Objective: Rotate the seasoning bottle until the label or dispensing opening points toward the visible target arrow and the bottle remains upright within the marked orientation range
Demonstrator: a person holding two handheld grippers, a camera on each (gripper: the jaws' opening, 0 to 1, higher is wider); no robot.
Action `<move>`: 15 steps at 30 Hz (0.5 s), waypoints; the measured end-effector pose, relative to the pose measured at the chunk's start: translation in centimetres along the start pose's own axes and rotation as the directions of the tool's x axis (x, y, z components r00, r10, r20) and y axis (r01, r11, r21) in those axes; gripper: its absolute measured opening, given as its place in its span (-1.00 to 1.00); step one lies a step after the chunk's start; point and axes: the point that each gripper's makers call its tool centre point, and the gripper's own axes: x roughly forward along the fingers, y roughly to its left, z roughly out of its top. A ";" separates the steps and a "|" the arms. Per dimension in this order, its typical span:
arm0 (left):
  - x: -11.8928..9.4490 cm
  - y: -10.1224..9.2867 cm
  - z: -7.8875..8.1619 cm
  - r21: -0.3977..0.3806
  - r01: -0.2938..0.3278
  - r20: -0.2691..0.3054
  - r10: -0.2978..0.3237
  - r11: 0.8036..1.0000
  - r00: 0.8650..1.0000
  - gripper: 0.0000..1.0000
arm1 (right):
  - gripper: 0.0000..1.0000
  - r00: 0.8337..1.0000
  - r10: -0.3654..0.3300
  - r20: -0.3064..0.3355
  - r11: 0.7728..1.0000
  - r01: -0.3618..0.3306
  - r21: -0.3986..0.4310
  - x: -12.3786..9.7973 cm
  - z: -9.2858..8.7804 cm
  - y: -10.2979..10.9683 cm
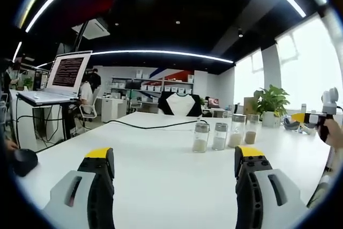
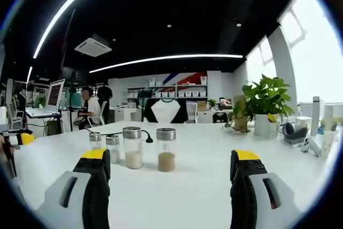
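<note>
Several clear seasoning bottles with metal lids stand in a row on the white table [image 1: 155,175]. In the left gripper view the nearest bottle [image 1: 200,137] holds pale powder, with another [image 1: 220,136] beside it and two more [image 1: 236,131] [image 1: 251,129] further right. In the right gripper view the bottle of brown seasoning [image 2: 165,149] and the bottle of pale seasoning [image 2: 132,147] stand closest, two smaller ones [image 2: 112,148] [image 2: 95,140] behind. My left gripper [image 1: 174,167] is open, short of the bottles. My right gripper [image 2: 170,167] is open with the brown bottle beyond its fingers. The right gripper [image 1: 316,119] shows at the right edge of the left gripper view.
A black cable [image 1: 155,126] runs across the table behind the bottles. A dark mouse [image 1: 23,162] lies at the left edge. A laptop [image 1: 59,81] stands on a side desk. A potted plant [image 2: 265,105] and small devices [image 2: 300,135] sit at the right. A person [image 2: 88,105] sits in the background.
</note>
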 end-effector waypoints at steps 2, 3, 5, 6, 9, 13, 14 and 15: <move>0.0 0.0 -0.1 -0.001 0.001 -0.001 -0.001 1.000 1.000 0.97 | 0.90 1.000 0.006 0.002 1.000 -0.006 -0.005 0.4 0.3 0.1; 0.1 0.0 -0.1 -0.002 0.001 -0.001 -0.001 1.000 1.000 0.97 | 0.90 1.000 0.007 0.002 1.000 -0.007 -0.008 0.6 0.4 0.1; 0.1 -0.1 -0.1 0.000 0.003 -0.001 -0.003 1.000 1.000 0.97 | 0.90 1.000 0.009 0.001 1.000 -0.009 -0.013 0.9 0.6 0.0; 0.1 -0.1 -0.1 0.000 0.004 -0.001 -0.004 1.000 1.000 0.97 | 0.90 1.000 0.010 0.001 1.000 -0.010 -0.016 1.2 0.6 0.0; 0.1 0.0 -0.2 -0.001 0.003 -0.003 -0.003 1.000 1.000 0.97 | 0.89 1.000 0.013 -0.005 1.000 -0.013 -0.020 1.7 0.6 0.0; 0.0 0.1 -0.2 -0.004 -0.002 -0.004 0.002 1.000 1.000 0.96 | 0.90 1.000 0.025 -0.018 0.999 -0.026 -0.031 2.4 0.6 0.5; 0.0 0.2 -0.2 -0.003 -0.008 -0.003 0.008 1.000 1.000 0.96 | 0.90 0.999 0.029 -0.020 0.999 -0.030 -0.033 2.4 0.6 0.6; 0.0 0.2 -0.1 0.000 -0.011 0.002 0.011 1.000 1.000 0.96 | 0.90 0.999 0.033 -0.018 0.999 -0.033 -0.034 2.5 0.7 0.8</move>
